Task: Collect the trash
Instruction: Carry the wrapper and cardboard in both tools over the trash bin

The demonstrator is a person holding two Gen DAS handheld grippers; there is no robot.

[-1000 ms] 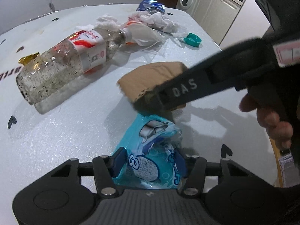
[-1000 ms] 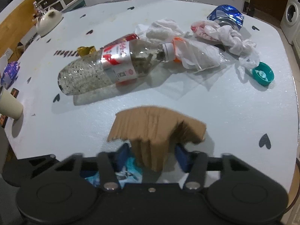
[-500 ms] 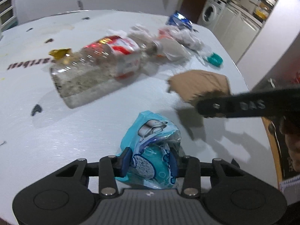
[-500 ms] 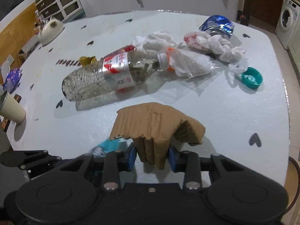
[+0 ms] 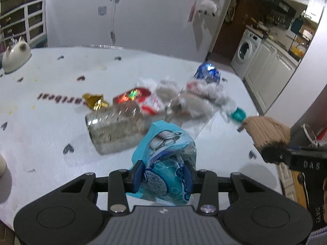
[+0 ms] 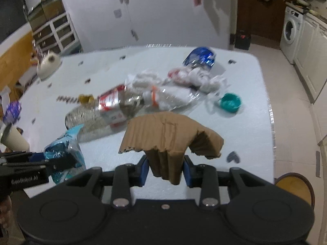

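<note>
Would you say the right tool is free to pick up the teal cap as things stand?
Probably not yet. The right tool is shut on the cardboard, so its jaws are full. The cap itself lies clear on the table, nothing over it.

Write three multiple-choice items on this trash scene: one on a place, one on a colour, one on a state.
1. The clear plastic bottle lies:
A. on the white table
B. on the floor
C. in a bin

2. The round loose cap is:
A. yellow
B. teal
C. black

3. The right claw is:
A. open and empty
B. shut on the brown corrugated cardboard piece
C. shut on a cup

Answers: 1 A, it lies on its side on the tabletop; 2 B, teal beside the tissues; 3 B, blue pads pinch the cardboard's folded tail.
</note>
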